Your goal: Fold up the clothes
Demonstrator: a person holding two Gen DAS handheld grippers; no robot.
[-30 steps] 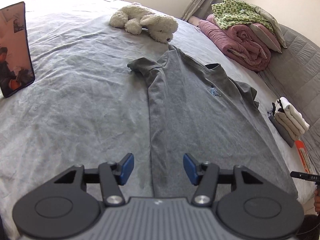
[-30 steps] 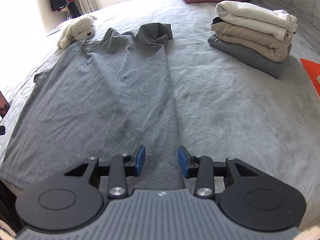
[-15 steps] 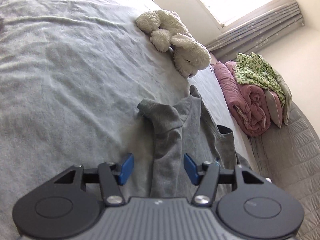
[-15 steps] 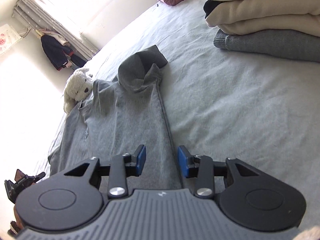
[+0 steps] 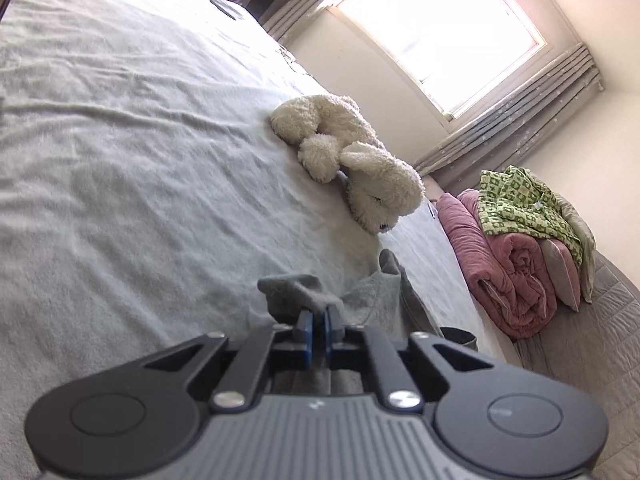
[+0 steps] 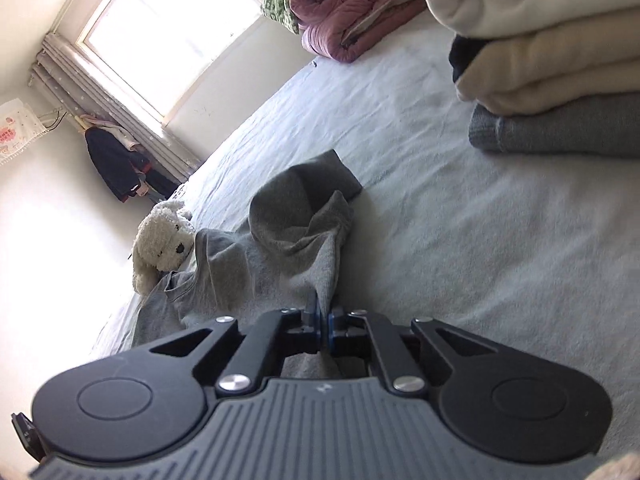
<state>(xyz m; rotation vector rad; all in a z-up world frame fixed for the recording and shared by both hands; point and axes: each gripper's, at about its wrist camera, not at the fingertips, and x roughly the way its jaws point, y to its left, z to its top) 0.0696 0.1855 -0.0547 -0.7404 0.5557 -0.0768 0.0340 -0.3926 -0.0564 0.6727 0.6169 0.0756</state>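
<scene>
A grey T-shirt point(image 6: 240, 264) lies on the pale grey bed cover point(image 6: 480, 240), its body folded in along both sides. In the left wrist view my left gripper point(image 5: 317, 326) is shut on the shirt's left side edge, just below the bunched sleeve point(image 5: 296, 286). Cloth shows pinched between the blue pads. In the right wrist view my right gripper point(image 6: 323, 320) is shut on the shirt's right side edge, below the other crumpled sleeve point(image 6: 300, 208). Most of the shirt's lower part is hidden under the grippers.
A white plush dog point(image 5: 352, 164) lies on the bed beyond the collar. A stack of folded clothes point(image 6: 552, 72) sits to the right. Rolled pink bedding point(image 5: 508, 264) with a green patterned cloth point(image 5: 520, 204) rests on a quilted bench by the window.
Both grippers have moved forward along the shirt's side edges toward the sleeves, tilted over, and gone from open to shut on the cloth.
</scene>
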